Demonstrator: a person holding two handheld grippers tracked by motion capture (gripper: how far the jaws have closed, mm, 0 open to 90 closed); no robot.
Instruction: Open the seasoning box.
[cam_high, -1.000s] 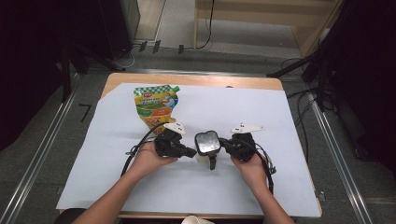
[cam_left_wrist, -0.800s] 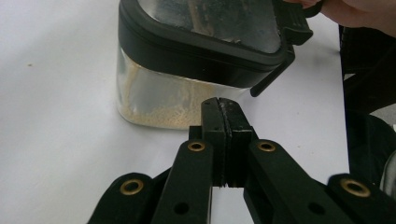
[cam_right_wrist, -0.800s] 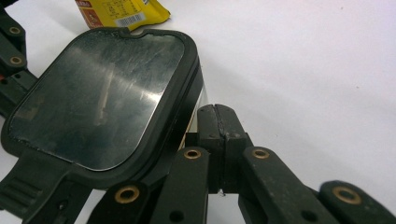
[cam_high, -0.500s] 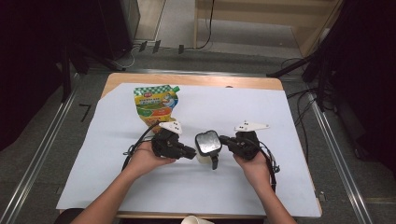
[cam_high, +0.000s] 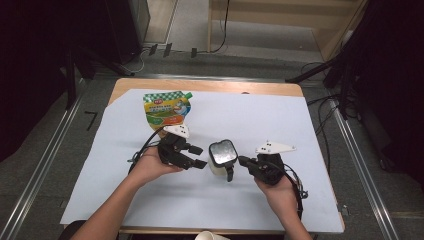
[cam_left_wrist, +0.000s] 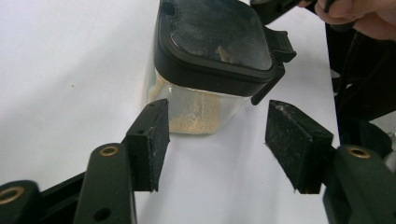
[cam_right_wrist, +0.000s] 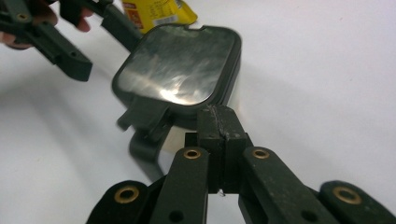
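- Container (cam_high: 222, 157): stands near the middle of the tabletop (cam_high: 310, 125), on its white sheet; clear squarish walls, pale granular contents low inside, black rounded-square lid (cam_left_wrist: 217, 35) with a glossy, dusty top.
- Latch (cam_right_wrist: 144, 121): black flap, hanging loose off the lid's near edge.
- Left tool (cam_high: 199, 157): just left of the container; its jaws have just been opening and now stand spread, nothing pressed between them, with the container just beyond the tips. Pads (cam_left_wrist: 156, 140) are matt black and scuffed.
- Right tool (cam_high: 241, 160): just right of the container, jaws pressed together with nothing between them, tips close to the lid's edge beside the latch; contact cannot be told.
- Pouch (cam_high: 166, 108): flat, glossy, green and yellow print, far left of the container, well clear.
- Paper cup (cam_high: 212, 235): rim at the near edge.
- Nothing lies between the tools and the container.
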